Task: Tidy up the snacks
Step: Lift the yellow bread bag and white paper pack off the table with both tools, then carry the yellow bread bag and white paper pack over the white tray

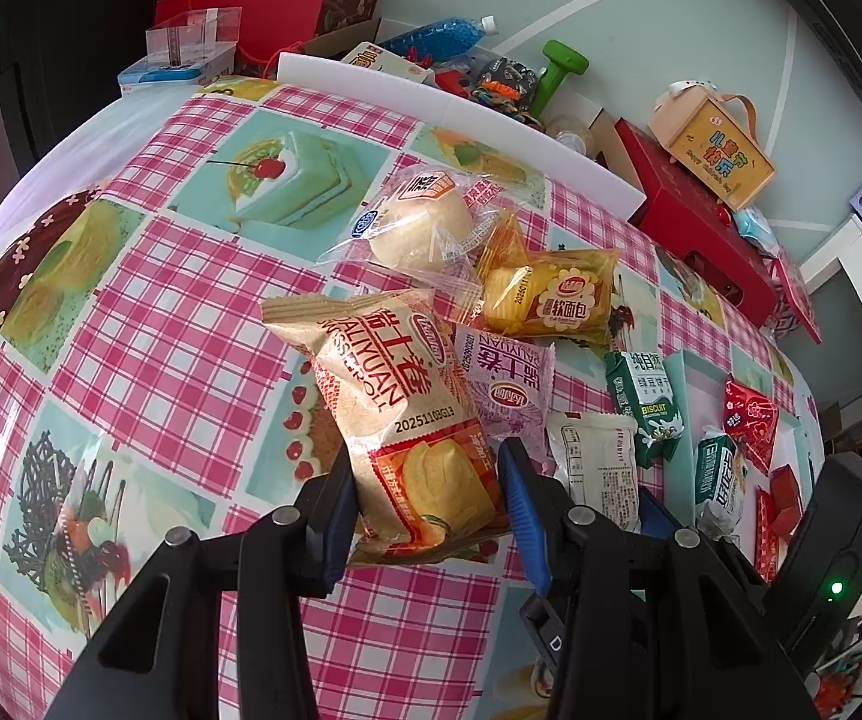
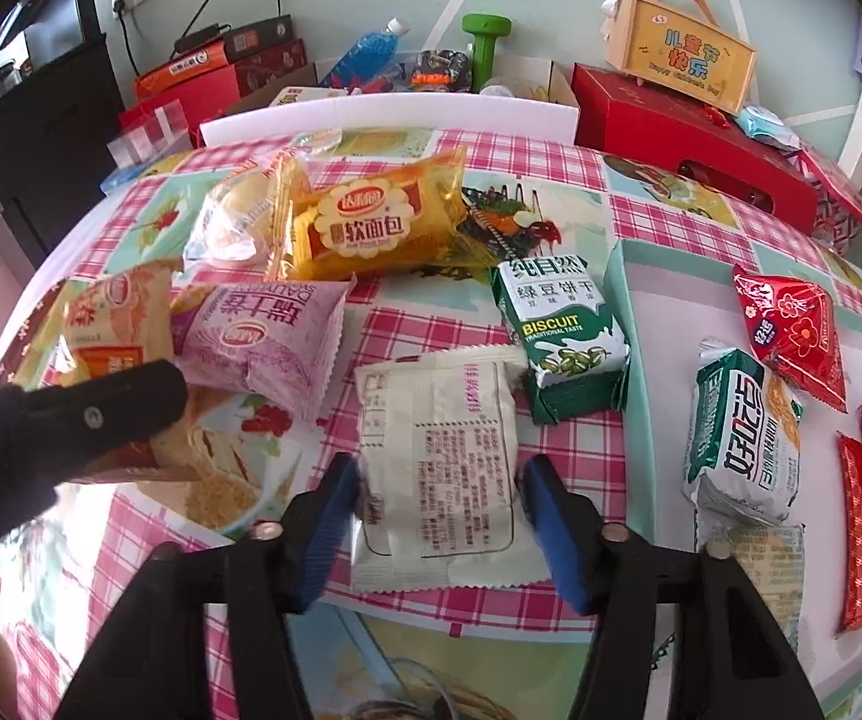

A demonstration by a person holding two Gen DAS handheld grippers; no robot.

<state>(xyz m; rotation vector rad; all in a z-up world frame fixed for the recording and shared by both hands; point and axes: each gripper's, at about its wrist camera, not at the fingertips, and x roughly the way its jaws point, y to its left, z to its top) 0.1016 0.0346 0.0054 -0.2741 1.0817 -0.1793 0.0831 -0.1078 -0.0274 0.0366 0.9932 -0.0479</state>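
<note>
At lower centre of each view, my left gripper [image 1: 428, 501] pinches the tan bun packet [image 1: 398, 414] while my right gripper [image 2: 439, 516] pinches the cream packet [image 2: 439, 480]; next, I judge, lifting and sorting.

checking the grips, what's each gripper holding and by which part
Left gripper: tan swiss roll packet, by its lower end. Right gripper: white packet, across its sides.

left gripper [image 1: 425, 480]: black plastic arms, blue ribbed pads, round silver screws, small white letter D low down | right gripper [image 2: 439, 480]: black plastic arms, blue ribbed pads, round silver screws | its black body in the left view: tiny green light
</note>
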